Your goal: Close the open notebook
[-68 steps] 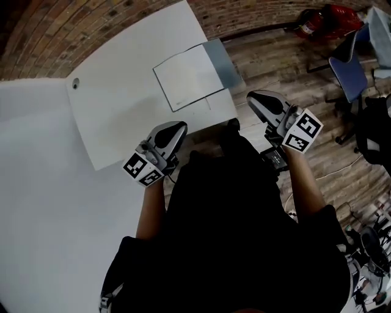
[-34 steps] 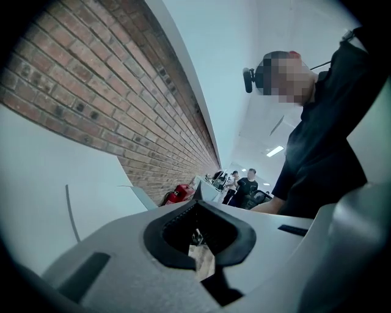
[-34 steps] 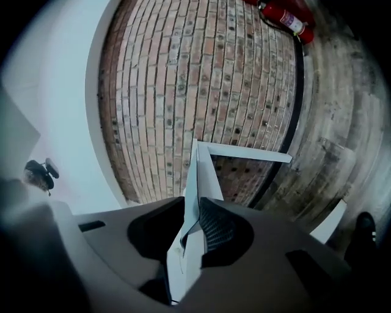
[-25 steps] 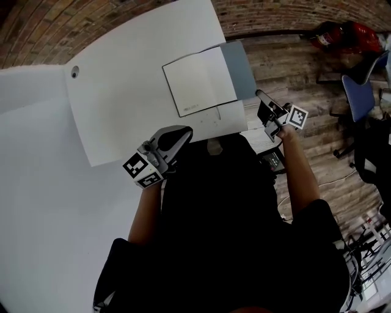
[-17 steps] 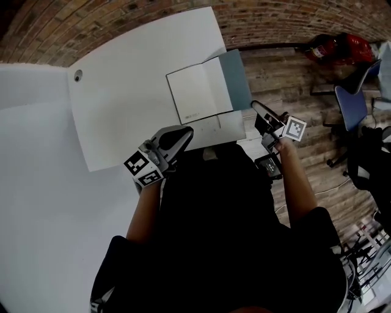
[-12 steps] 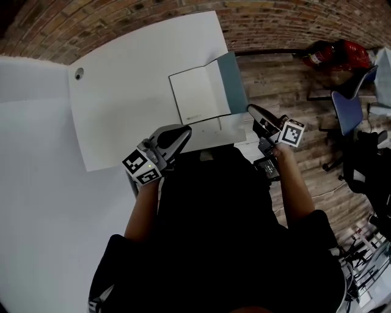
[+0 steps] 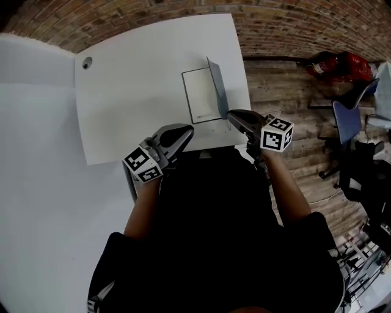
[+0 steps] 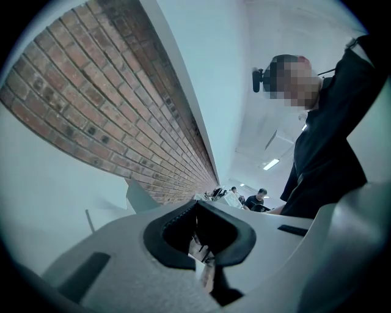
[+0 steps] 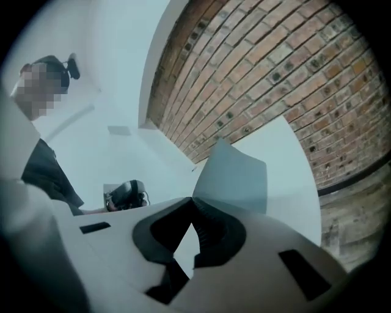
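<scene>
The notebook (image 7: 200,96) lies on the white table (image 7: 134,79) with its white page flat. Its grey-blue cover (image 7: 217,85) stands up on edge along the page's right side. My right gripper (image 7: 234,119) is shut at the cover's near lower corner, with nothing between its jaws. In the right gripper view the cover (image 9: 235,178) rises just beyond the shut right gripper (image 9: 194,206). My left gripper (image 7: 177,134) hovers shut at the table's near edge, left of the notebook. The left gripper view shows the shut left gripper (image 8: 198,206) and the raised cover (image 8: 139,198) behind it.
A round cable hole (image 7: 87,62) sits at the table's far left corner. A brick wall (image 7: 122,15) runs behind the table. Right of the table is wooden floor with a red object (image 7: 335,61) and a blue chair (image 7: 349,110).
The cover, which lay flat to the right of the page, has swung up on edge. My right gripper moved left and up to its near corner. The left gripper shifted only slightly.
</scene>
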Tool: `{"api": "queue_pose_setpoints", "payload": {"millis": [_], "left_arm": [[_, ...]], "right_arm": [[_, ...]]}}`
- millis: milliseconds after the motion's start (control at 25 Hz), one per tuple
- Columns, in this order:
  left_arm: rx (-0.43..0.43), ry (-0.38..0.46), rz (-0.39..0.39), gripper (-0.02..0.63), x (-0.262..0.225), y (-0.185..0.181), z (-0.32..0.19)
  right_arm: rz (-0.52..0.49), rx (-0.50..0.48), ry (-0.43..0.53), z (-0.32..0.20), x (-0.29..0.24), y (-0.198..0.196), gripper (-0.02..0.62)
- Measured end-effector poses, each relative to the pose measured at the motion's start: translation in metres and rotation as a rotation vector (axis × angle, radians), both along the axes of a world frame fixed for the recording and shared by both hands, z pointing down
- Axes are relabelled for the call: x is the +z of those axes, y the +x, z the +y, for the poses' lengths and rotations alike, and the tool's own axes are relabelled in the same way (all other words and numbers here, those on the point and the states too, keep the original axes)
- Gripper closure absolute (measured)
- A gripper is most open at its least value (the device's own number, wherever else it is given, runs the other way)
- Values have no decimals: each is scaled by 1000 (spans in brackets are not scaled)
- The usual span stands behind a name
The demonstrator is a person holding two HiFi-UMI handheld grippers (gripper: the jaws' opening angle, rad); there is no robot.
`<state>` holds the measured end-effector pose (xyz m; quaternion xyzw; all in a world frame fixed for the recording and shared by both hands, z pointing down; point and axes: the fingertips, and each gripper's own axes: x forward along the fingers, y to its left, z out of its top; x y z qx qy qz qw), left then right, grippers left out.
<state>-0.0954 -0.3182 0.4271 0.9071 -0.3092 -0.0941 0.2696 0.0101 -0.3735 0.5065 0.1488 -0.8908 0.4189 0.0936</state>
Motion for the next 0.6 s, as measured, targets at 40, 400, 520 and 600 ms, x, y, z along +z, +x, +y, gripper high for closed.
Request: {"api": "queue_pose_setpoints", "payload": {"millis": [40, 400, 520, 600], "left_arm": [[-11, 0, 1, 589, 0, -5, 2], [-95, -27, 29, 589, 13, -62, 28], [-116, -46, 37, 589, 18, -74, 40], [-122, -54, 39, 589, 22, -80, 46]], "right_arm": [[22, -26, 10, 3, 4, -9, 584], [300, -254, 143, 32, 63, -88, 583], [415, -350, 224, 40, 81, -108, 578], [489, -415, 292, 46, 93, -117, 570]]}}
